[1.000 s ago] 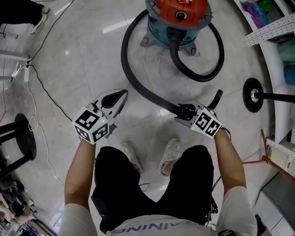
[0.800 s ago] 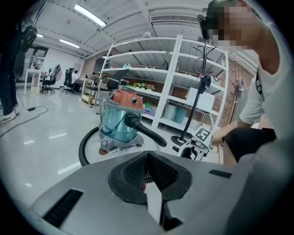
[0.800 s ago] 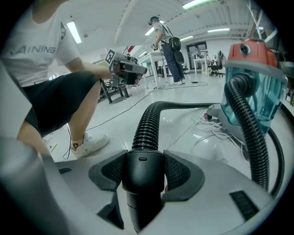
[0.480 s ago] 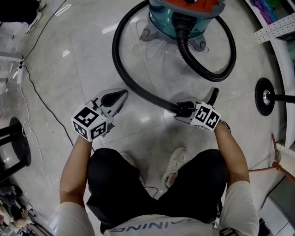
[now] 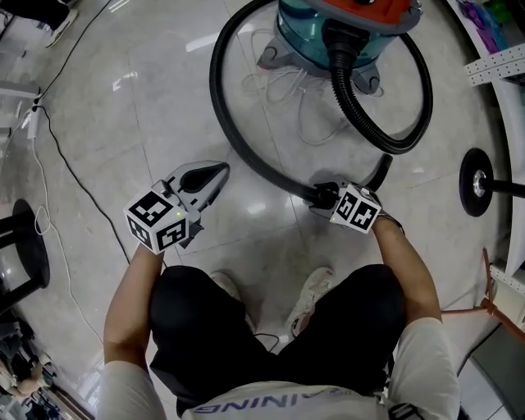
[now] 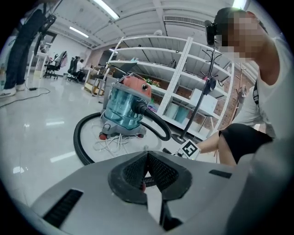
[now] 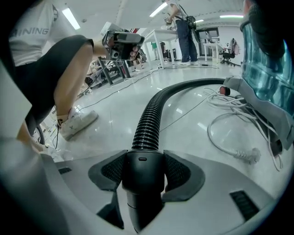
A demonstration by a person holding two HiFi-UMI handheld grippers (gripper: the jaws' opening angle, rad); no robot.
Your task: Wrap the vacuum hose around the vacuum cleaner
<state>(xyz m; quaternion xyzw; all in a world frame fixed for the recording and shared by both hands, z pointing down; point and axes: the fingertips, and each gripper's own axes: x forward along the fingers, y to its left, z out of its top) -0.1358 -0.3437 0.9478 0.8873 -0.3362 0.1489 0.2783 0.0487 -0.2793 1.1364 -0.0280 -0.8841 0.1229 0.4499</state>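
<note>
The vacuum cleaner (image 5: pixel 344 20), teal with an orange top, stands at the top of the head view. Its black ribbed hose (image 5: pixel 225 123) leaves the front port, loops round the right side and behind the body, then runs down the left to my right gripper (image 5: pixel 324 195). That gripper (image 7: pixel 143 167) is shut on the hose's smooth black end cuff, and the ribbed hose (image 7: pixel 149 119) stretches away from it. My left gripper (image 5: pixel 212 175) hovers left of the hose, shut with nothing between its pads (image 6: pixel 147 158). It looks toward the vacuum cleaner (image 6: pixel 128 103).
A loose white power cord (image 5: pixel 287 90) lies on the floor by the vacuum's base. A black round stand base (image 5: pixel 480 182) and white shelving are at the right. A thin black cable (image 5: pixel 74 164) and a black stool (image 5: pixel 16 254) are at the left. My feet (image 5: pixel 308 295) are below the grippers.
I have stepped a little nearer the vacuum, and my feet have shifted. The right gripper kept its hold on the hose end, and the hose's right loop now lies closer to it. The left gripper stayed shut.
</note>
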